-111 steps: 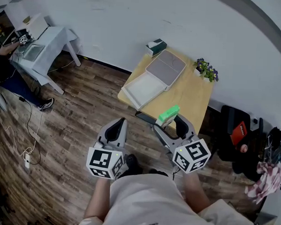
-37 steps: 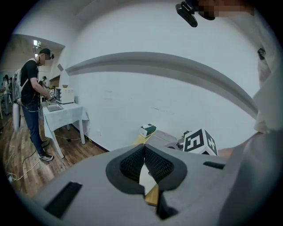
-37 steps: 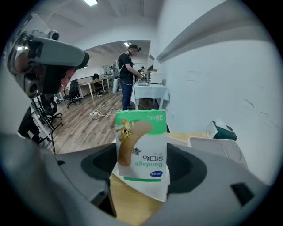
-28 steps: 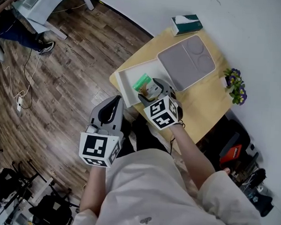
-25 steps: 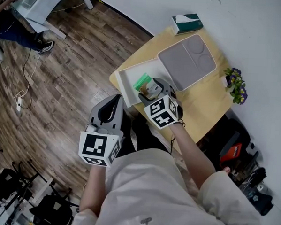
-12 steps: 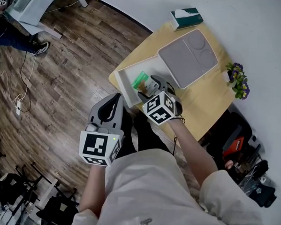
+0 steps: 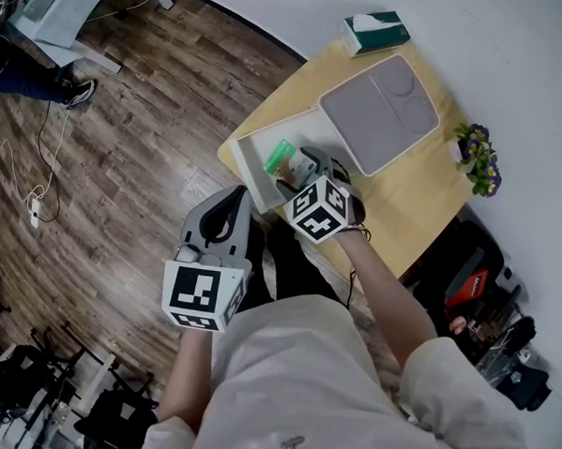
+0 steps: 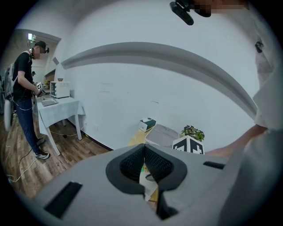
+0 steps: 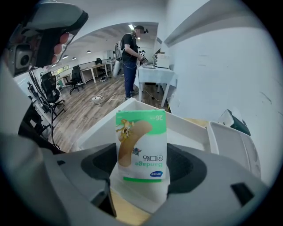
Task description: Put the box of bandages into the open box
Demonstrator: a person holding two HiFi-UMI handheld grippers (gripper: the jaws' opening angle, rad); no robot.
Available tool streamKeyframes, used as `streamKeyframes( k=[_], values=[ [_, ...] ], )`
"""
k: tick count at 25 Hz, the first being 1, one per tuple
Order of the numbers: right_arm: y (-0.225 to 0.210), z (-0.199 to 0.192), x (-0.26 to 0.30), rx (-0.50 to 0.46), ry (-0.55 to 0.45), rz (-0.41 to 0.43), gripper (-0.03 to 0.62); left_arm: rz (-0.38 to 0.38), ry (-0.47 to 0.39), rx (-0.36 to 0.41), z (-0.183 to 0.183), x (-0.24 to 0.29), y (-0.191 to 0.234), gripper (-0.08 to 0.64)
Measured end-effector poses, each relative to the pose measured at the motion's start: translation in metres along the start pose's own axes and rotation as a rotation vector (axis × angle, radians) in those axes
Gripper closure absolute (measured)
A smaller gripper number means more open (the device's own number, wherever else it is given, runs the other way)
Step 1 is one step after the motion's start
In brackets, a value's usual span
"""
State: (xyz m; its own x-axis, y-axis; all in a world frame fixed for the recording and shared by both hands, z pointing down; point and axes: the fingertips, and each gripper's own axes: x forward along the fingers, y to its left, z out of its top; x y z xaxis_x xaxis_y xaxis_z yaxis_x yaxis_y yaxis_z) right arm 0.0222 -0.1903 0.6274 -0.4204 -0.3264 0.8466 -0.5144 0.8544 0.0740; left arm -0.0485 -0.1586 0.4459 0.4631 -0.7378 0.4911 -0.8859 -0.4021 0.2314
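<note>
Since half a second ago my right gripper [image 9: 142,165] has edged farther over the open box [image 9: 188,128], jaws clamped on the box of bandages [image 9: 141,137], which seems to hang just above its floor. My left gripper [image 8: 144,152] waits beside the table [image 7: 400,192], jaws together, empty.

Head cam: high, steeply down on the pale wooden table [image 7: 400,192]. Gripper cams: low, facing forward along their jaws (right sits close over the open white rectangular box [image 9: 185,128]). All share that table.
</note>
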Motion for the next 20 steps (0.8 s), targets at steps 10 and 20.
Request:
streamKeyframes(
  k=[10,20],
  values=[
    [0.0,-0.004,0.008,-0.032,0.021,0.023,0.238,0.019,0.007,-0.016,-0.004,0.004,0.004,0.555],
    [0.0,-0.004,0.014,-0.041,0.031,0.036,0.241,0.021,0.002,-0.019,0.002,0.008,0.005,0.555]
  ],
)
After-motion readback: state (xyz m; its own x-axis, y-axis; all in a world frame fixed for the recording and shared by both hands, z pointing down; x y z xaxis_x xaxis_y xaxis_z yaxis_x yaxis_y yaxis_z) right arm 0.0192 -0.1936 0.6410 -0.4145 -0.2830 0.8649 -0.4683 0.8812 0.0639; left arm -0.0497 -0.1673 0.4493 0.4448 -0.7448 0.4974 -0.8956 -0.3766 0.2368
